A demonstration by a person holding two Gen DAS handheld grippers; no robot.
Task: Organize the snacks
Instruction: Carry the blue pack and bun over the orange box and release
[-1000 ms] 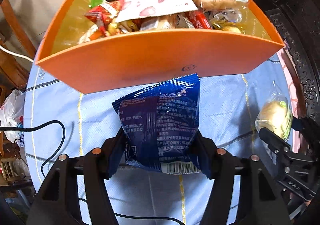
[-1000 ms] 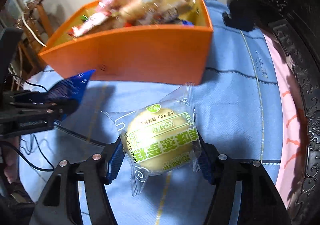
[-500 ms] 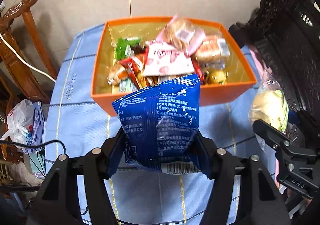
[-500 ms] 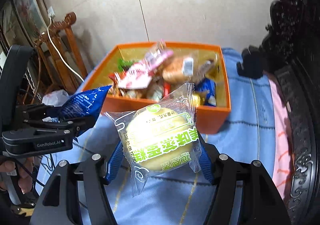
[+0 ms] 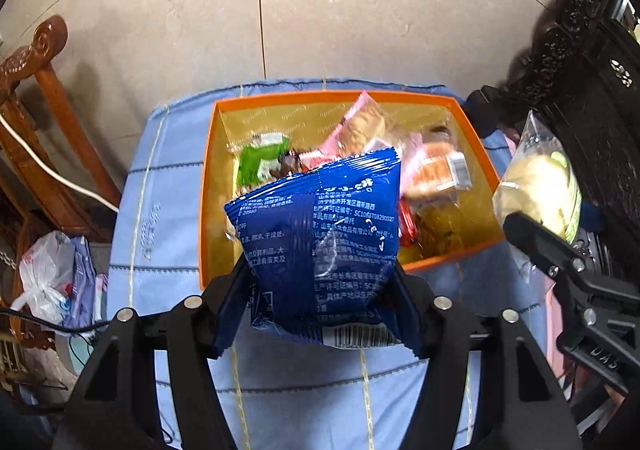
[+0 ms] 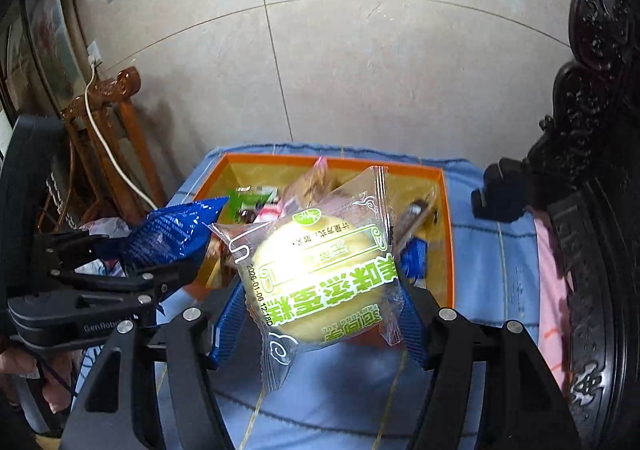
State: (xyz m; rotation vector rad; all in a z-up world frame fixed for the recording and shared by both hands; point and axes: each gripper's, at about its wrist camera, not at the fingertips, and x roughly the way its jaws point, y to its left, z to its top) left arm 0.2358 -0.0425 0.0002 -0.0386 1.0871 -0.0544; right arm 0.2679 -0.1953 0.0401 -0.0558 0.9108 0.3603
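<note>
My left gripper (image 5: 320, 302) is shut on a blue snack packet (image 5: 320, 234), held up in the air in front of the orange box (image 5: 204, 209). The box sits on a blue tablecloth and holds several wrapped snacks, among them a green packet (image 5: 260, 161) and pink-wrapped cakes (image 5: 360, 121). My right gripper (image 6: 320, 314) is shut on a clear-wrapped yellow cake with green lettering (image 6: 320, 274), also raised before the orange box (image 6: 448, 234). Each gripper shows at the edge of the other's view: the right one with its cake (image 5: 536, 189), the left one with its blue packet (image 6: 172, 234).
A blue cloth (image 5: 160, 185) covers the small table. Dark carved furniture (image 6: 592, 169) stands along the right. A wooden chair (image 5: 36, 97) with a white cable and a plastic bag (image 5: 48, 274) are at the left. Tiled wall behind.
Both grippers have risen with their packets and tilted more downward, so the orange box now appears smaller and lower, seen from above, with its contents in full view.
</note>
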